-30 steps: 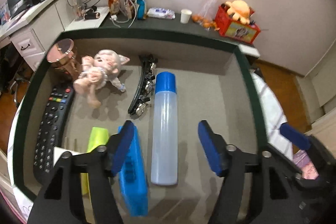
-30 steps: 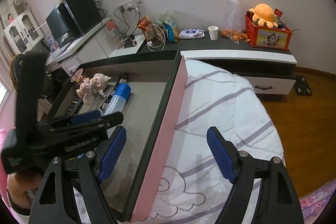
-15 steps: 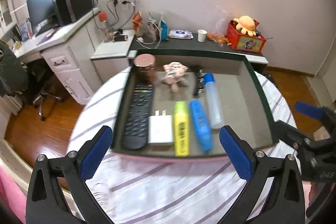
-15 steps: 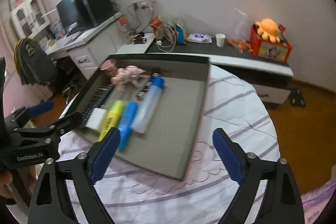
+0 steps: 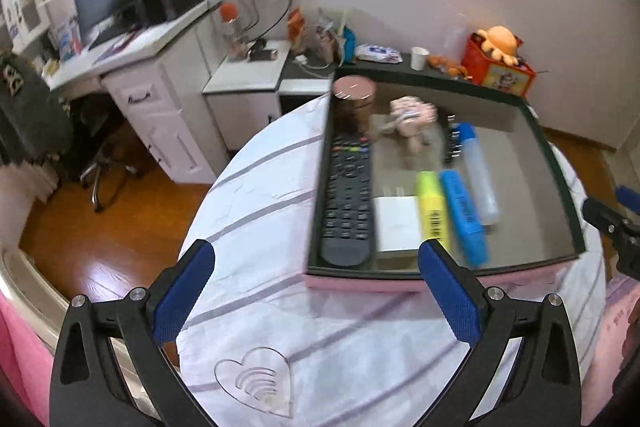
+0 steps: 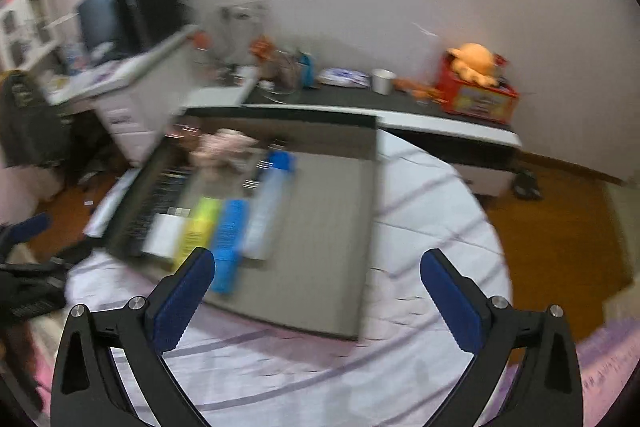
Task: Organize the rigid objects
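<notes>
Grippers first: your left gripper (image 5: pixel 316 291) and your right gripper (image 6: pixel 318 293) both gape wide and hold nothing. Your pink-sided box with the dark rim (image 5: pixel 554 155) sits on the white striped cloth (image 5: pixel 256 227). Inside it lie one black remote (image 5: pixel 349 195), one white charger block (image 5: pixel 396 229), one yellow marker (image 5: pixel 432 205), one blue marker (image 5: pixel 464 215), one clear bottle with a blue cap (image 5: pixel 478 173), one pink doll (image 5: pixel 412 117) and one brown jar (image 5: pixel 354 103).

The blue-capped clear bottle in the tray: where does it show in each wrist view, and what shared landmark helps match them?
Left wrist: the blue-capped bottle lies right of centre, rightmost in the tray's row, beside the blue highlighter.
Right wrist: the bottle, blurred, lies left of centre, right of the highlighter.
Shared landmark: the orange plush toy on the red box by the wall.
</notes>
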Demonstrator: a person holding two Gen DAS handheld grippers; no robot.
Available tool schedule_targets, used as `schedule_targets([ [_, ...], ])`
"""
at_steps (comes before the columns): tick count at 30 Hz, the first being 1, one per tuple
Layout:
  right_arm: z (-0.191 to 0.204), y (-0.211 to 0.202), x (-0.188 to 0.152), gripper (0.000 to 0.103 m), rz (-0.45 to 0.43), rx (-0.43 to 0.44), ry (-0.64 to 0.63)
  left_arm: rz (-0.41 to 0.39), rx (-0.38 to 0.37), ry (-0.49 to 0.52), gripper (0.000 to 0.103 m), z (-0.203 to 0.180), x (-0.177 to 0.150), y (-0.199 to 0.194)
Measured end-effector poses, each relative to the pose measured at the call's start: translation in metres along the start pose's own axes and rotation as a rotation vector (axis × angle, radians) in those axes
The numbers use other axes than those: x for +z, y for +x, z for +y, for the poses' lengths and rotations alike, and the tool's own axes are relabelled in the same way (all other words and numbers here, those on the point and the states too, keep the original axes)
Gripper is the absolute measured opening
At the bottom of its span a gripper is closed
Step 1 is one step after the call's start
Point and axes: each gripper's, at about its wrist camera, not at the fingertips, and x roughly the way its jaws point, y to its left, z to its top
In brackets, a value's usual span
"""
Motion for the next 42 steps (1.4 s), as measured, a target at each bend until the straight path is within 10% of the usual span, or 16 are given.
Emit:
schedule_targets([
  [16, -0.026, 0.076, -0.018, 0.097, 0.164, -0.009, 0.022, 0.027, -0.035, 0.020, 0.100, 0.021, -0.006, 0.036],
  [24, -0.027, 0.087, -0.021, 0.057, 0.224, 0.119, 0.030, 0.061, -0.126, 0.056, 0.069, 0.011, -0.004, 0.042],
  [42, -0.027, 0.077, -0.036, 0.055, 0.396, 0.158, -0.166, 0.097, -0.098, 0.131, 0.059, -0.005, -0.042, 0.008],
])
